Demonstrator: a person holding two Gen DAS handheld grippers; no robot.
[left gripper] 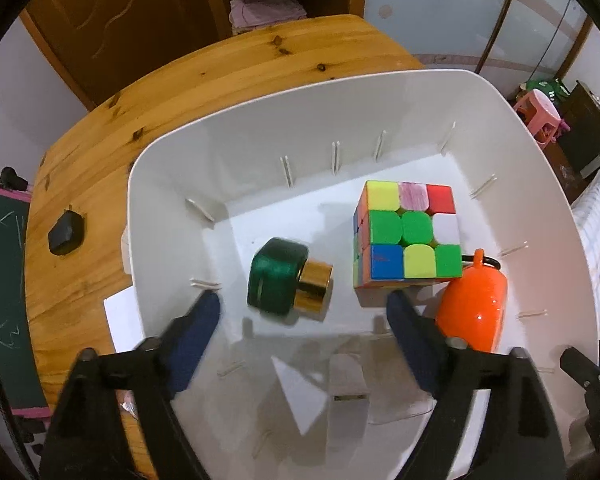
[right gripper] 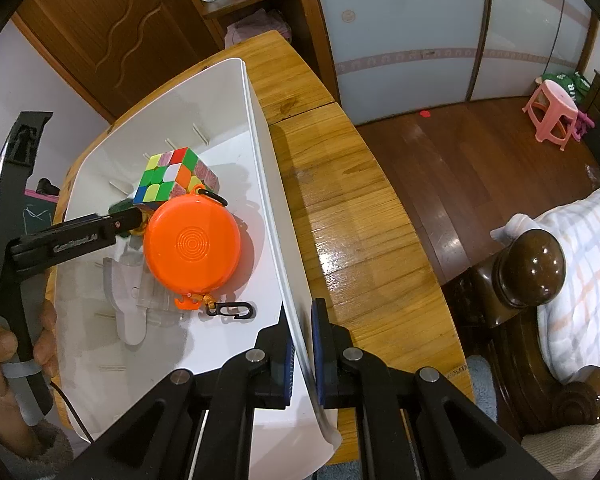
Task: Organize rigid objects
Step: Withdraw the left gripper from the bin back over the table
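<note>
My left fingers (left gripper: 302,320) stood wide and empty above the bottle (left gripper: 290,282); my right fingers (right gripper: 302,356) clamped the bin (right gripper: 276,200) wall. Cube (left gripper: 408,232), orange case (right gripper: 194,240) binned; black item (left gripper: 66,234) remained on table (left gripper: 220,68).

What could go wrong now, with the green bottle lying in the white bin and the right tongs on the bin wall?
1. The green bottle looks blurred and lies free between the open left tongs; it may roll against the puzzle cube.
2. The right tongs pinch the white bin wall; any pull may tilt the bin.
3. The orange case leans on the cube and may slide down.
</note>
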